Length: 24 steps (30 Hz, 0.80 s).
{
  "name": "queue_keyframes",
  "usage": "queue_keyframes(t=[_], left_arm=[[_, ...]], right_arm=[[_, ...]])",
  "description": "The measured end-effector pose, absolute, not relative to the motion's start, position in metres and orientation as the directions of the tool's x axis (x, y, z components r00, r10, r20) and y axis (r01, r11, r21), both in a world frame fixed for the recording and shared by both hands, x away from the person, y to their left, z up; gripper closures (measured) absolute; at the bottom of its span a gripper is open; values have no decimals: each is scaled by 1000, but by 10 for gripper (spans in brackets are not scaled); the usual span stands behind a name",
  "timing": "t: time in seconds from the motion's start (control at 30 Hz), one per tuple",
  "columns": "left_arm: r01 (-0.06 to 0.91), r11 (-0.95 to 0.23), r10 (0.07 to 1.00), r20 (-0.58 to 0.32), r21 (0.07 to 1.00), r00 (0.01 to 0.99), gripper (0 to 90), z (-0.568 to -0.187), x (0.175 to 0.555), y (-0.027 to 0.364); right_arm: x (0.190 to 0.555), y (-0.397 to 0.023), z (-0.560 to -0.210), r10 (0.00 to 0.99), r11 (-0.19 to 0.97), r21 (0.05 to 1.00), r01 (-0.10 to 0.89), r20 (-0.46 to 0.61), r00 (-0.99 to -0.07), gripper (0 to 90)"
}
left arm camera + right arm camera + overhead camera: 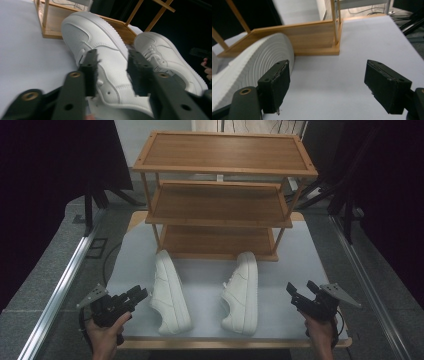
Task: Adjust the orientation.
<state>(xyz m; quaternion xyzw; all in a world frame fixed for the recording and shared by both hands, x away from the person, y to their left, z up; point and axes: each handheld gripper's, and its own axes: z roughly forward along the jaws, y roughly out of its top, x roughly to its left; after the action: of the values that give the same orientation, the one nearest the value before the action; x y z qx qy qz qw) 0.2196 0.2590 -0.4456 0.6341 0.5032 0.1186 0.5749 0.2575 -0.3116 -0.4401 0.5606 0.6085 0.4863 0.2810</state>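
Apparently I am at the approach: two white leather sneakers, left one [170,292] and right one [242,292], lie near the counter's [300,265] front edge before the wooden three-tier rack [220,195]. My left hand-held gripper [134,296] and right hand-held gripper [300,292] hover spread, empty. Next, I judge, each closes on a shoe.

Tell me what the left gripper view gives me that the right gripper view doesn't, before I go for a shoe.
Left gripper view alone: the left shoe's upper lying between the left gripper's open fingers, the right shoe's laces and tongue, and a hand at the right edge.

Right gripper view alone: the right shoe's ribbed sole lying on its side, by the right gripper's wide-open fingers, and bare table ahead.

Both: the wooden rack's bottom shelf, the white tabletop, the right shoe.
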Motion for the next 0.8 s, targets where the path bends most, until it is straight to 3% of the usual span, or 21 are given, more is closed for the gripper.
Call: queue_keyframes(t=[0.07,0.1,0.3,0.57,0.8], left_arm=[[497,147,790,-404,855,461,674,-444,216,259],[494,146,796,-399,857,456,741,-444,214,260],[531,163,793,-430,832,431,888,-449,214,267],[583,-12,804,-339,812,489,900,-449,206,249],[613,-51,778,-353,788,520,900,-462,201,231]], right_arm=[[257,-311,-440,956,-107,909,402,205,-208,207],[256,-308,-441,957,-106,911,399,202,-206,210],[257,-304,-446,965,-108,908,405,193,-176,203],[255,-309,-453,964,-149,896,419,227,-141,200],[253,-310,-455,965,-158,891,426,230,-124,200]])
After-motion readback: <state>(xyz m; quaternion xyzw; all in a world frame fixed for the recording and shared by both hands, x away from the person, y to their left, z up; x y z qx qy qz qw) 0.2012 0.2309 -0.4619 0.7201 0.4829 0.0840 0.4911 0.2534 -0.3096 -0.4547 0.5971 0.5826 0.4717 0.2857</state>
